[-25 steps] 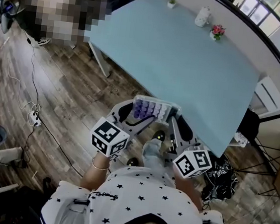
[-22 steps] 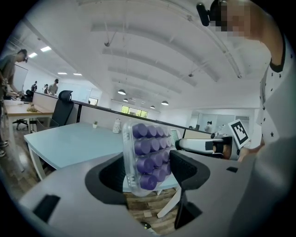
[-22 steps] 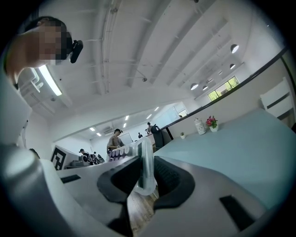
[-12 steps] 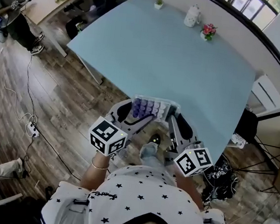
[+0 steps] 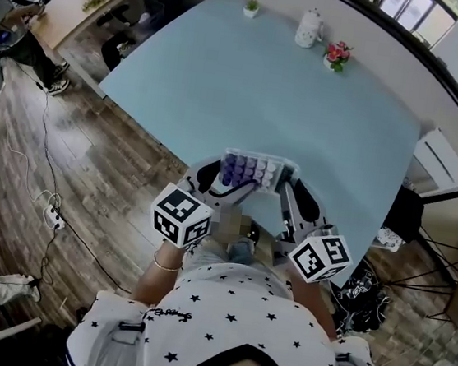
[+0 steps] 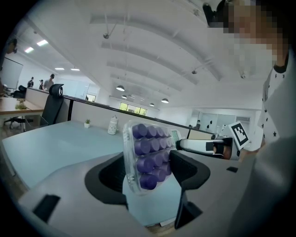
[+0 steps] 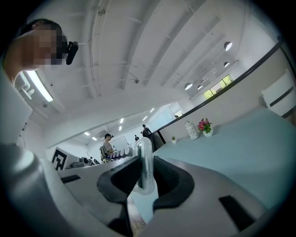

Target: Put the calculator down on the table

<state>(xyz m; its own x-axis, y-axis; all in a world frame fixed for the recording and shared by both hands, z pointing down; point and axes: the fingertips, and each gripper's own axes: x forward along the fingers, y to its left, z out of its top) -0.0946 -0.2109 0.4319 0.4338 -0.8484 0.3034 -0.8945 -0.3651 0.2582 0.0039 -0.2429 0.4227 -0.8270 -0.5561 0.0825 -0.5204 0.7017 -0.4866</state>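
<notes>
A calculator [image 5: 251, 172] with rows of purple keys in a clear frame is carried between my two grippers, at the near edge of the pale blue table [image 5: 266, 83]. My left gripper [image 5: 222, 187] is shut on its left end. In the left gripper view the calculator [image 6: 147, 155] stands upright, keys facing right, between the dark jaws of the left gripper [image 6: 148, 173]. My right gripper [image 5: 281, 194] is shut on the other end. Seen from the right gripper, the calculator [image 7: 144, 162] is edge-on and pinched in the right gripper [image 7: 144, 183].
At the table's far side stand a white jar [image 5: 308, 28], a pot of pink flowers [image 5: 336, 55] and a small green plant [image 5: 250, 7]. Wooden floor with cables and a power strip [image 5: 49, 214] lies to the left. A person [image 5: 16, 28] stands at the far left.
Both grippers have carried the calculator forward together, from over the floor to the table's near edge. The grip on it looks the same.
</notes>
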